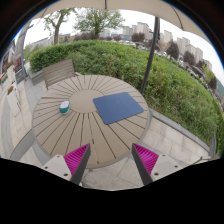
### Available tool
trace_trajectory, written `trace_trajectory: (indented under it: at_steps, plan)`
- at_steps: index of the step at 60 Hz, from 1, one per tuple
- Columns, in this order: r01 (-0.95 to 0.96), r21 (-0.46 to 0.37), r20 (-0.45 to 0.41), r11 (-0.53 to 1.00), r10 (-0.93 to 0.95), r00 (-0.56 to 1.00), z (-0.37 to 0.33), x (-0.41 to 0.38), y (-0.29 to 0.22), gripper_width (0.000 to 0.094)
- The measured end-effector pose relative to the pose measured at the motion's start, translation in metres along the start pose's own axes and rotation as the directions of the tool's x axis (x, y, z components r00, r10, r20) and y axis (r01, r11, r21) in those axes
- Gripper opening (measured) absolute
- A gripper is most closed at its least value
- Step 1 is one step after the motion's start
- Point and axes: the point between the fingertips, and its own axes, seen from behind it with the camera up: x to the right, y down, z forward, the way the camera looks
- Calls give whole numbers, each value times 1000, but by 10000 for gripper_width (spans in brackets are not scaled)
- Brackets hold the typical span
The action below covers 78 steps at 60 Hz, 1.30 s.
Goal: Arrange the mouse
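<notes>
Gripper view: fingers (110,160) are held apart, nothing between them, above a round bench (60,128) bearing a blue mat (118,106).

- The gripper (111,160) hangs above the near edge of a round wooden tabletop (70,125), its fingers spread wide with nothing between them; the magenta pads (76,157) face each other.
- A blue mat (118,106) lies flat on the tabletop, toward its right side, well beyond the fingers.
- A small teal and white thing (64,106), possibly the mouse, sits near the tabletop's left edge, apart from the mat.
- A wooden bench (58,72) stands just behind the tabletop on pale paving (170,135).
- A dark pole (150,55) rises past the tabletop's far right edge, in front of a green hedge (120,60), with trees (98,20) and buildings (165,38) beyond.
</notes>
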Motion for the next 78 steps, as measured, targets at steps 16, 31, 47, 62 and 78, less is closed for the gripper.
trace_trajectory:
  at_steps: [16,31,47,62,78]
  plan:
    - [13,-11,62,1000,-13,998,6,-67,-8,852]
    - [47,-17,135,999,-44,990,22,-159,-19,853]
    - [53,15,173,998,-55,983,58,-233,-38,855]
    - [29,34,137,999,-33,990,128,-257,-57,855]
    - [23,51,124,998,-30,992,200,-271,-81,855]
